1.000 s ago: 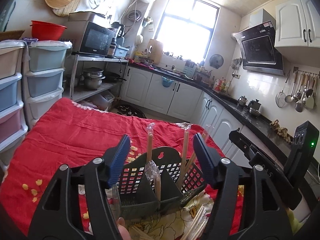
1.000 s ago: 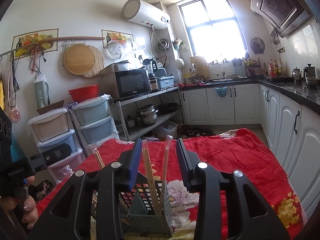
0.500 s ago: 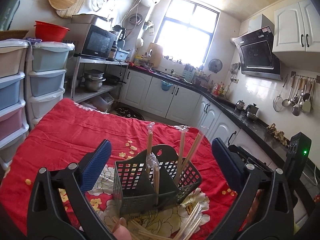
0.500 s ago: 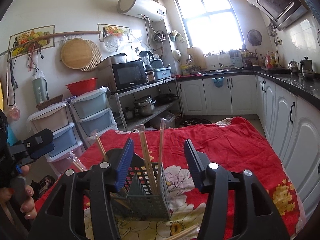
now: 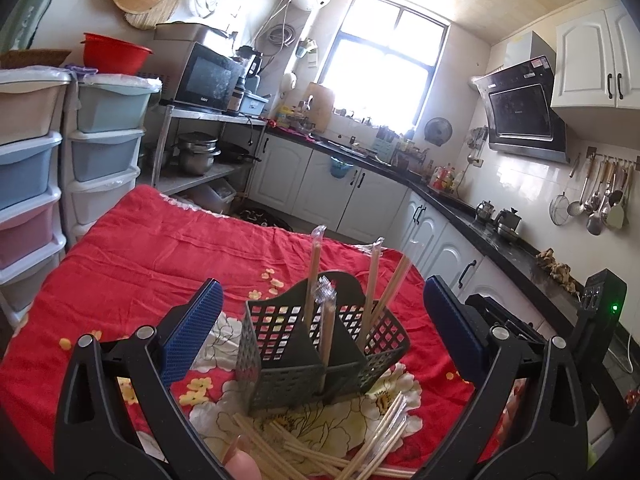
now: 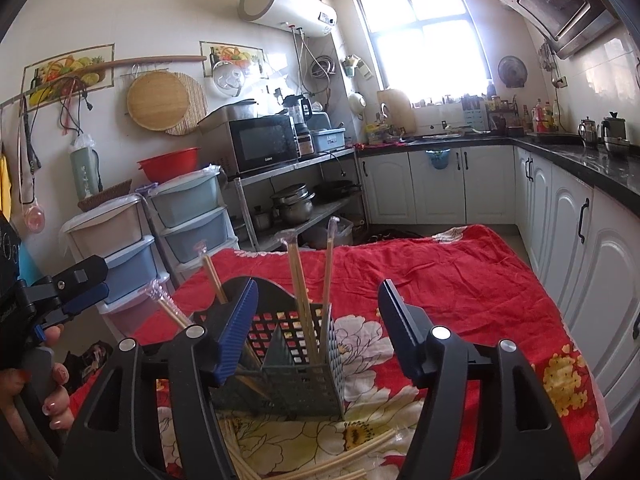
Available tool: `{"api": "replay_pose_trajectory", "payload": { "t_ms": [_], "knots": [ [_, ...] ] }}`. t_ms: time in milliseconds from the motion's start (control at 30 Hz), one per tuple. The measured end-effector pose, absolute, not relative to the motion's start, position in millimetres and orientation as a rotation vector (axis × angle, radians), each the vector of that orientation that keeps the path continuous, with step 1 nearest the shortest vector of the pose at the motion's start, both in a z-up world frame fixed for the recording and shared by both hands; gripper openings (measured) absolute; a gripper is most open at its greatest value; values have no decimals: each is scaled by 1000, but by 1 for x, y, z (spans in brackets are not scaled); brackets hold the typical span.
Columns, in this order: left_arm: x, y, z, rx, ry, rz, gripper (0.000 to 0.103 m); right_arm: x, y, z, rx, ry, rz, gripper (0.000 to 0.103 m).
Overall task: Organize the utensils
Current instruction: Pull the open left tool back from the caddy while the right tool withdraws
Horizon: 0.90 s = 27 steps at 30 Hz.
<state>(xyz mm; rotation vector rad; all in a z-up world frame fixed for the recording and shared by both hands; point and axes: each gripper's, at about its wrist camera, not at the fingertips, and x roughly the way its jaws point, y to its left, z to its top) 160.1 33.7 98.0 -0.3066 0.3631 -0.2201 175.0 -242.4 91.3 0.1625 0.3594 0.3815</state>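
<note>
Both tongs released, jaws wide: left gripper [image 5: 320, 328], right gripper [image 6: 318, 320]. Utensil caddy [image 5: 320, 356] sits between your fingers on red tablecloth [image 5: 160, 248]. Wrapped chopsticks [image 5: 312, 276] lean tall; loose chopsticks [image 5: 336, 452] near. Reach low, or you snag leaners and tip caddy.

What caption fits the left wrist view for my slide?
Open left gripper faces a dark caddy holding wrapped chopsticks, with loose chopsticks on the red cloth.
</note>
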Motion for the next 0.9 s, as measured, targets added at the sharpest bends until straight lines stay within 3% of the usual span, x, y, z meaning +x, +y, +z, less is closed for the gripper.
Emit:
{"api": "replay_pose_trajectory", "payload": {
  "t_ms": [900],
  "knots": [
    [145, 48, 62, -320, 462, -164, 92, 156, -234, 63, 145, 478, 408, 66]
  ]
}}
